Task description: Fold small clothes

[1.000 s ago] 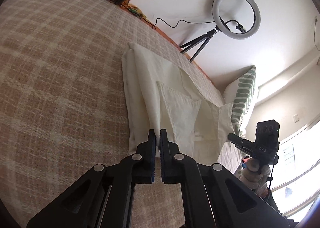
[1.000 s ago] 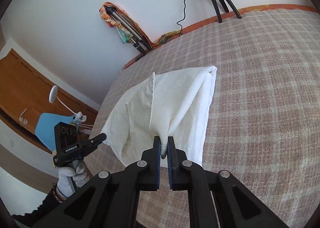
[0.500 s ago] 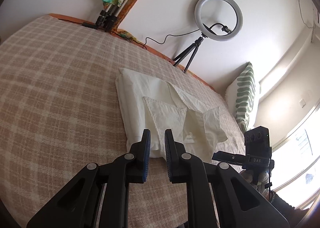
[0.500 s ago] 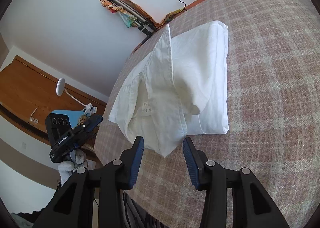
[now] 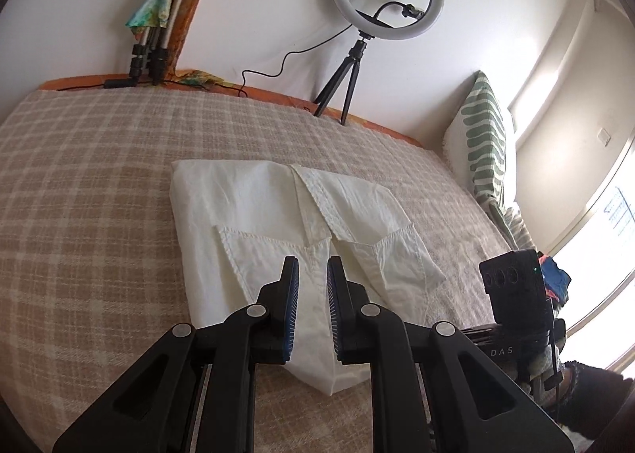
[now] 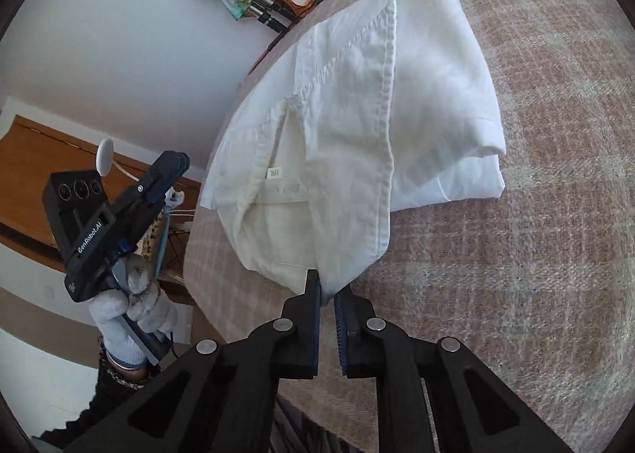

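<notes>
On checked blanket (image 5: 99,183): one white shirt (image 5: 254,211), seemingly folded.

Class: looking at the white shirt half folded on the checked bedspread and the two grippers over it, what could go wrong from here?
1. The right gripper is closing on only the tip of the white shirt; it may slip out.
2. The left gripper is open above the cloth, so a one-sided pull could undo the fold near the bed edge.
</notes>
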`<act>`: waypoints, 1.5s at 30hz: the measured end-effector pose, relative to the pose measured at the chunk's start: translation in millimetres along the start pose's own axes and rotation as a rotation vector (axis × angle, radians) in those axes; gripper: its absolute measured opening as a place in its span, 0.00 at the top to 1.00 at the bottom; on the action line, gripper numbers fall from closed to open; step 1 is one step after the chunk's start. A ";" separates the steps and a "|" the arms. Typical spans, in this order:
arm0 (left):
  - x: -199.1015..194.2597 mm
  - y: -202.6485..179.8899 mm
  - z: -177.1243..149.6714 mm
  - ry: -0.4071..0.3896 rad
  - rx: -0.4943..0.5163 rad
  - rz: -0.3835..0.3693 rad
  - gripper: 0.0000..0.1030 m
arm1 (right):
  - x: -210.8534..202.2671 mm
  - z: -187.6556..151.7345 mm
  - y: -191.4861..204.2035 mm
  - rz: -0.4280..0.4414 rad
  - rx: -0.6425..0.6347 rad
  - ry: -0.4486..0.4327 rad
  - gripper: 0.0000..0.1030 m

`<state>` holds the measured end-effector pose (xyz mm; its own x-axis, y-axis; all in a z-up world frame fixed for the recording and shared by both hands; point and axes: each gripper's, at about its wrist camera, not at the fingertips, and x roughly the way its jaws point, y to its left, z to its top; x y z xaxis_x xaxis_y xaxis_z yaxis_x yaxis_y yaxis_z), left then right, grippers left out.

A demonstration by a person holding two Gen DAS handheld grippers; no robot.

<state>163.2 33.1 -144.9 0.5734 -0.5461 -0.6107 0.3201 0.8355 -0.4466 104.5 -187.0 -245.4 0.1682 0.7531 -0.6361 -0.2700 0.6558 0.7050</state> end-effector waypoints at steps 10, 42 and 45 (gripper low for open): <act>1.7 12.4 2.1 -0.039 -0.042 0.028 0.88 | -88.3 24.1 36.5 -0.097 -0.246 -0.212 0.64; -3.2 46.1 11.8 -0.046 -0.036 -0.006 0.87 | -36.7 186.6 -18.0 -0.266 -0.179 -0.211 0.74; -0.5 55.4 36.3 -0.101 -0.054 0.043 0.87 | -47.5 176.4 6.5 -0.374 -0.279 -0.267 0.74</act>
<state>207.9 81.9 -145.6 0.6597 -0.4985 -0.5624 0.2540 0.8522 -0.4575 262.1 -209.1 -155.3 0.5267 0.4817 -0.7004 -0.3810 0.8703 0.3121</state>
